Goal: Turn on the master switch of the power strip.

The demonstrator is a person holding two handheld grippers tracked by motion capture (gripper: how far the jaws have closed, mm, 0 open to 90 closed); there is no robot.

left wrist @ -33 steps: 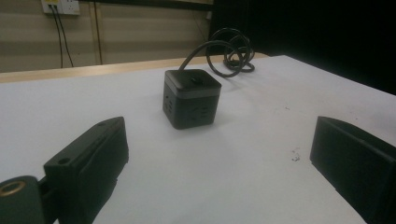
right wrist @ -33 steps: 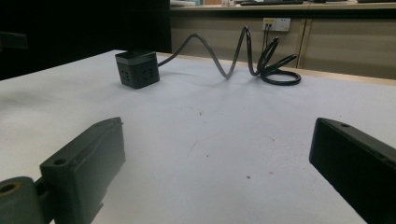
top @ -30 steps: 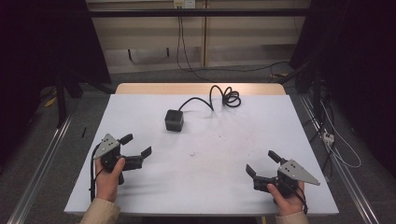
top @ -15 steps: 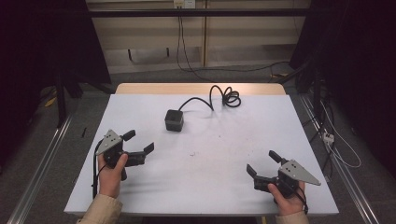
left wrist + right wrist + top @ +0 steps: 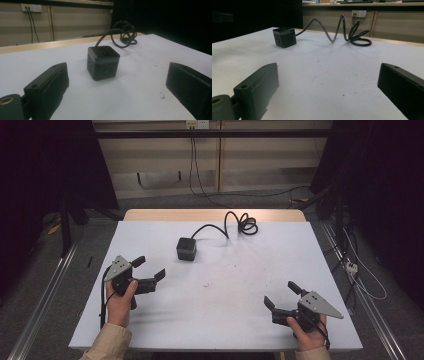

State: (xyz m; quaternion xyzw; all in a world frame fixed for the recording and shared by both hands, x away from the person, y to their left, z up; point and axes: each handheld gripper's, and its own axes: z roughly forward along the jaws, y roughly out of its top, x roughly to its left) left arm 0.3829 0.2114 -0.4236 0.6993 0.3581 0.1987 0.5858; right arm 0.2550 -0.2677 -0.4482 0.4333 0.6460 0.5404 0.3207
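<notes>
Now, left gripper (image 5: 149, 268): jaws standing spread, holding nothing, aiming at cube.
Right gripper (image 5: 281, 295): jaws gaping, empty, sitting near table's front-right.
Cube power strip (image 5: 186, 248): resting on white table (image 5: 240, 290), centre-left, coiled cable (image 5: 240, 224) trailing behind.

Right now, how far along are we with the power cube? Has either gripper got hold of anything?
Nothing looks done: the dark grey cube-shaped power strip sits untouched on the white table, its black coiled cable trailing toward the far edge. In hand: nothing. The left gripper is open and faces the cube; the right gripper is open near the front edge. Approach and grasp remain.
</notes>
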